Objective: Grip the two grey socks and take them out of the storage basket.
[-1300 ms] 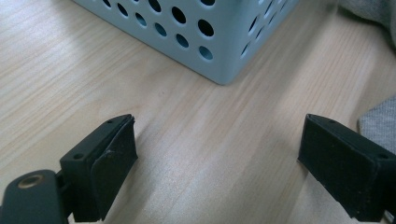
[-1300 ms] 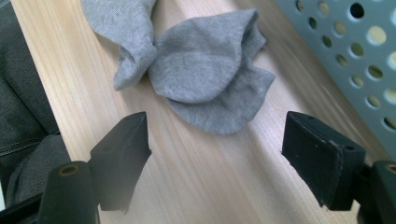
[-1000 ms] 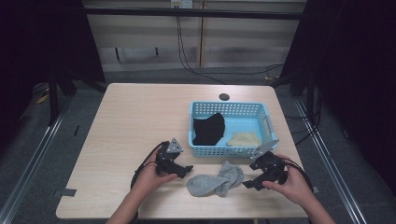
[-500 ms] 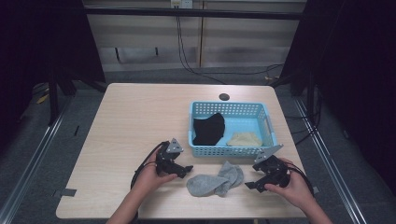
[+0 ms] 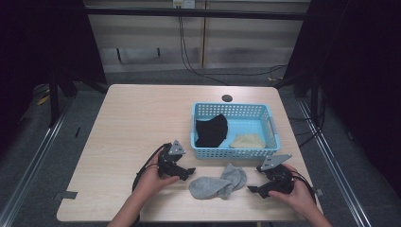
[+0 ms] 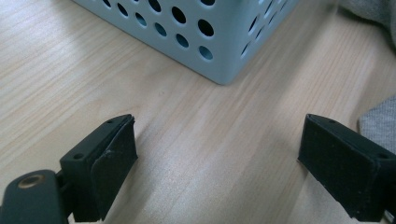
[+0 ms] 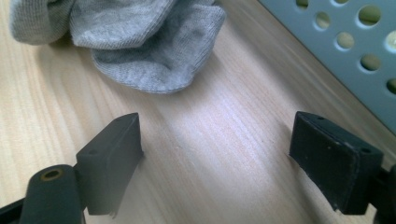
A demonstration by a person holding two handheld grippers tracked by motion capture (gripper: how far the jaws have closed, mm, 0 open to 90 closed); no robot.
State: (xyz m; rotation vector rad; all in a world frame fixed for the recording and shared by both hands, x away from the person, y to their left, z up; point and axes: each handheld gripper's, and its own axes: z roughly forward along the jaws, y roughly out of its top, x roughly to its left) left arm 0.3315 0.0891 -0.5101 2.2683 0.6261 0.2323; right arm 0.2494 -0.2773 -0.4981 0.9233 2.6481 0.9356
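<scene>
Wooden table (image 5: 132, 123); blue basket (image 5: 235, 152) holds black cloth (image 5: 211, 130), beige cloth (image 5: 248, 141); both grippers' fingers released.

Black tongs (image 5: 255, 191) with grey three-cornered plates and trailing black cables.

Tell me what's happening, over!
Left gripper open. Right gripper open, jaws just widened, nothing between. Grey sock on table between them, beside blue basket. Nothing blocking.

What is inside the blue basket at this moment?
The blue basket holds a black garment at its left and a pale yellow cloth at its right. Anything lying under them is covered.
</scene>
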